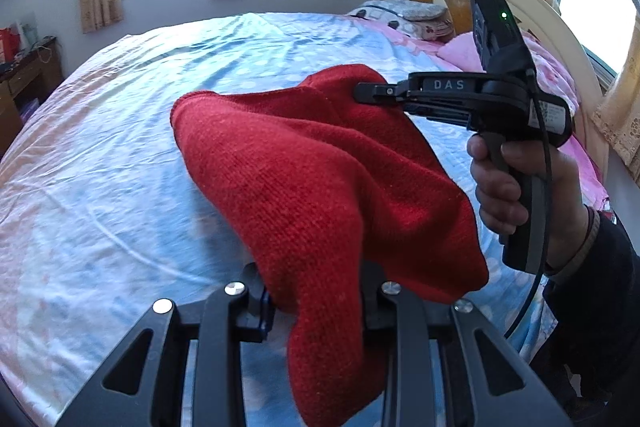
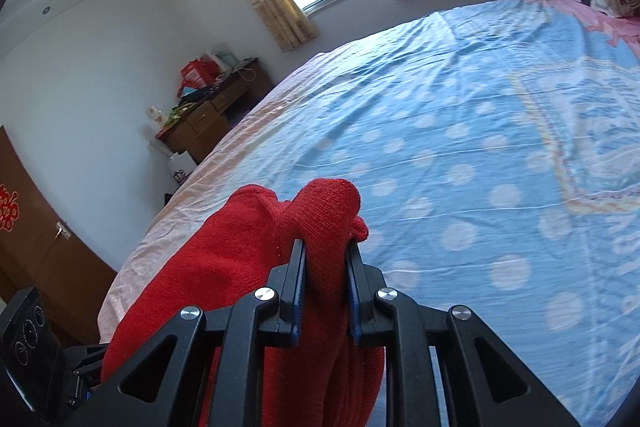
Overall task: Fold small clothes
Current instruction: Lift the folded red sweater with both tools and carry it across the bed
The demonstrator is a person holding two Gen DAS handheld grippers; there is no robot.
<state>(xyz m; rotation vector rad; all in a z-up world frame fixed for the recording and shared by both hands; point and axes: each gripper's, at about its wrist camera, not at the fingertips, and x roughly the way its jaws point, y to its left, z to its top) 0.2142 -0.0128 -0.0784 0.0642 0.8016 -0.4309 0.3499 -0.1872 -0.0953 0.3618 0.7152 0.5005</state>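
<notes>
Left wrist view: red knit garment (image 1: 320, 163) held above blue dotted bedsheet (image 1: 100, 187), 1 end clamped in left gripper (image 1: 316, 303), far corner pinched by right gripper (image 1: 370, 94). Right wrist view: right gripper (image 2: 326, 267) jaws closed on bunched red knit garment (image 2: 240, 259). Bedsheet (image 2: 460, 147) beneath.

Black right claw (image 1: 374, 94) marked "DAS", silver screws, black cable, dark sleeve (image 1: 592, 291).
</notes>
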